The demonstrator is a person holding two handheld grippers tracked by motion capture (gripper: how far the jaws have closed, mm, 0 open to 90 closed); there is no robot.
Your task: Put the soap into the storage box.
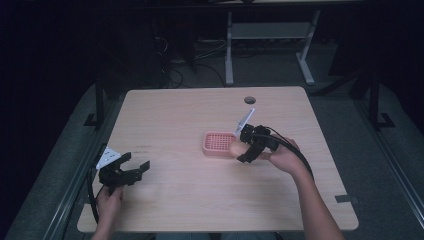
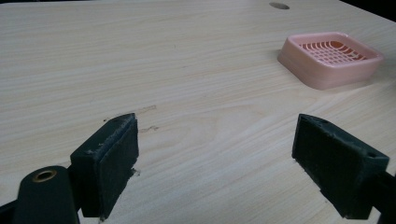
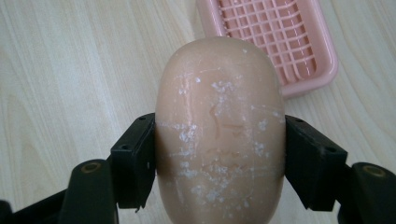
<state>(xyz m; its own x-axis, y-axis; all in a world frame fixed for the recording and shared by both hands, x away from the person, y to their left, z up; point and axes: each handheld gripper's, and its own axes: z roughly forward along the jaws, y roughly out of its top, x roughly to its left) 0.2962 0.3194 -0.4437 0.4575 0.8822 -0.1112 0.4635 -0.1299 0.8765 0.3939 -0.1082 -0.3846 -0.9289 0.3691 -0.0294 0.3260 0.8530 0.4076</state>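
A peach-coloured bar of soap (image 3: 219,126), flecked with white, is clamped between the two black jaws of my right gripper (image 3: 219,154). From above, that right gripper (image 1: 243,151) hovers at the right edge of a pink slatted soap dish (image 1: 218,143) near the table's middle, and the soap (image 1: 236,148) shows as a pale lump at its tip. The dish (image 3: 275,42) lies just beyond the soap in the right gripper view. My left gripper (image 1: 135,168) rests near the front left of the table, jaws wide apart and empty (image 2: 217,158); the dish (image 2: 331,58) lies far off to its right.
The light wooden table (image 1: 200,195) has a round cable hole (image 1: 249,100) near its far edge. A desk frame with white legs (image 1: 229,50) stands on the dark floor behind the table. A hand (image 1: 282,157) grips the right gripper, its cable trailing back over the forearm.
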